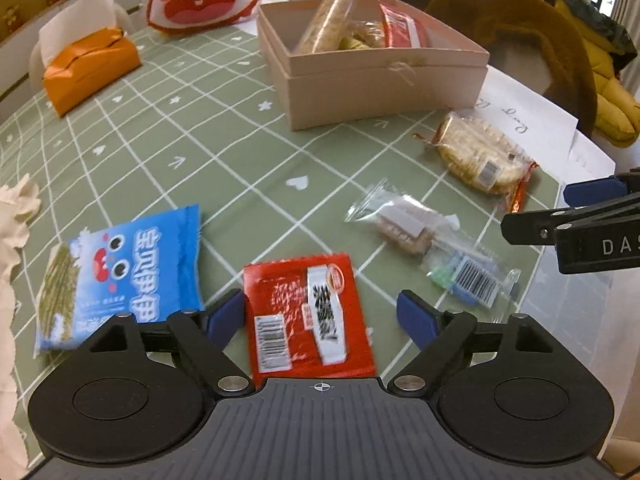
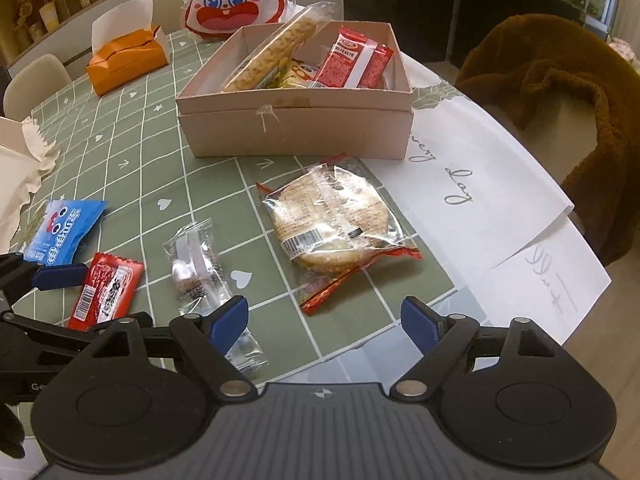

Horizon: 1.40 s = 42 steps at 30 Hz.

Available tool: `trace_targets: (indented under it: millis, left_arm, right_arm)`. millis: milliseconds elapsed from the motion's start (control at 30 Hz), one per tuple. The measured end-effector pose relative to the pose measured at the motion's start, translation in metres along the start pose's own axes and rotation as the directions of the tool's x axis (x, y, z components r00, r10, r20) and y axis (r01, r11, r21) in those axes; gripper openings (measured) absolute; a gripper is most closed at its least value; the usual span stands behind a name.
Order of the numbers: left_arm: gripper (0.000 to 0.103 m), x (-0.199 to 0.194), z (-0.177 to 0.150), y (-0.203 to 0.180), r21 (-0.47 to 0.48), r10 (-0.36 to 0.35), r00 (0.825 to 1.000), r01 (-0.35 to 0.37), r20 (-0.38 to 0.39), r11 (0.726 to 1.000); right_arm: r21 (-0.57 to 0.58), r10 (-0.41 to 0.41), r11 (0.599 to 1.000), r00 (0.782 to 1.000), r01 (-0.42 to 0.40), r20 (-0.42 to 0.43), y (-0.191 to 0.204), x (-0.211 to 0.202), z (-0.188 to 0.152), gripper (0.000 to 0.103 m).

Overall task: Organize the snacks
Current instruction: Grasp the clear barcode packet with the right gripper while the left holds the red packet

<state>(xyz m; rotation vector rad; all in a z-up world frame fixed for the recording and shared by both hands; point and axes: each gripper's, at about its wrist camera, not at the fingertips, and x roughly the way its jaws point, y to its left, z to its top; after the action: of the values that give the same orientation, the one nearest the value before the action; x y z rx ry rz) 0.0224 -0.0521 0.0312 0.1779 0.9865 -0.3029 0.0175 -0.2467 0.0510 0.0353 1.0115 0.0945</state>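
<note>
**Operator:** Starting from my left wrist camera. My left tool (image 1: 320,316) is spread wide, blue pads well apart, gripping nothing. The red packet (image 1: 308,316) lies flat on the table (image 1: 224,152) between the pads, barcode side up, and neither pad presses on it.

**Partner:** What's around it?

**Operator:** A blue packet (image 1: 120,276) with a cartoon face lies just to its left. To the right sits a clear-wrapped bar (image 1: 432,240), and beyond that a round cracker pack (image 1: 480,156). The cardboard box (image 1: 360,80) stands further back, with a long cracker sleeve and a red packet leaning inside it. An orange tissue pack (image 1: 90,68) sits at far left. My right tool's (image 1: 592,200) fingers reach in from the right edge.

**Partner:** And the right wrist view?

**Operator:** My right tool (image 2: 324,320) is also wide open and holds nothing. Its left pad stands over the near end of the clear-wrapped bar (image 2: 200,264); whether it touches, I cannot tell. The round cracker pack (image 2: 332,220) lies ahead, between the pads' line and the box (image 2: 296,128). Far left, my left tool (image 2: 60,276) hovers by the red packet (image 2: 106,292), with the blue packet (image 2: 64,232) beyond it. White paper (image 2: 480,184) with script lettering covers the table's right side.
</note>
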Motion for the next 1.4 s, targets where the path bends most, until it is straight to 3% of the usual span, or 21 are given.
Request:
trace_targets:
  millis: [67, 100, 300, 433, 667, 867, 1133, 1400]
  left_arm:
    - [0.082, 0.0, 0.0, -0.001, -0.01, 0.009, 1.0, -0.009, 0.009, 1.0]
    - [0.066, -0.002, 0.0, -0.001, -0.013, 0.014, 1.0, -0.014, 0.018, 1.0]
    - [0.058, -0.01, -0.008, 0.006, -0.014, -0.01, 0.999, 0.01, 0.032, 1.0]
    - [0.056, -0.016, -0.012, 0.019, -0.062, -0.03, 0.999, 0.032, 0.029, 0.998]
    - [0.055, -0.036, -0.014, 0.041, -0.114, -0.019, 0.998, 0.025, 0.055, 0.993]
    - [0.056, -0.049, -0.022, 0.06, -0.178, -0.037, 0.997, 0.048, 0.061, 0.983]
    - [0.056, -0.057, -0.035, 0.073, -0.222, -0.085, 0.993, 0.102, 0.084, 0.97]
    - [0.056, -0.056, -0.041, 0.07, -0.214, -0.146, 0.986, 0.161, 0.084, 0.964]
  right_arm:
    - [0.015, 0.007, 1.0, 1.0, -0.008, 0.013, -0.003, -0.001, -0.001, 0.084]
    - [0.023, 0.009, 1.0, 1.0, -0.01, 0.02, -0.005, -0.002, -0.002, 0.084]
    - [0.007, -0.005, 1.0, 0.998, 0.004, 0.063, -0.009, -0.012, -0.006, 0.084]
    - [-0.024, 0.02, 1.0, 0.997, -0.019, 0.077, -0.004, -0.017, -0.005, 0.084]
    - [-0.065, 0.133, 0.99, 0.99, -0.129, 0.051, 0.028, -0.01, 0.0, 0.084]
    - [-0.109, 0.159, 0.982, 0.987, -0.154, 0.033, 0.06, 0.007, 0.013, 0.084]
    - [-0.11, 0.13, 0.985, 0.99, -0.135, -0.053, 0.084, 0.035, 0.016, 0.08]
    - [-0.132, 0.079, 0.988, 0.996, -0.084, -0.046, 0.101, 0.041, 0.017, 0.076]
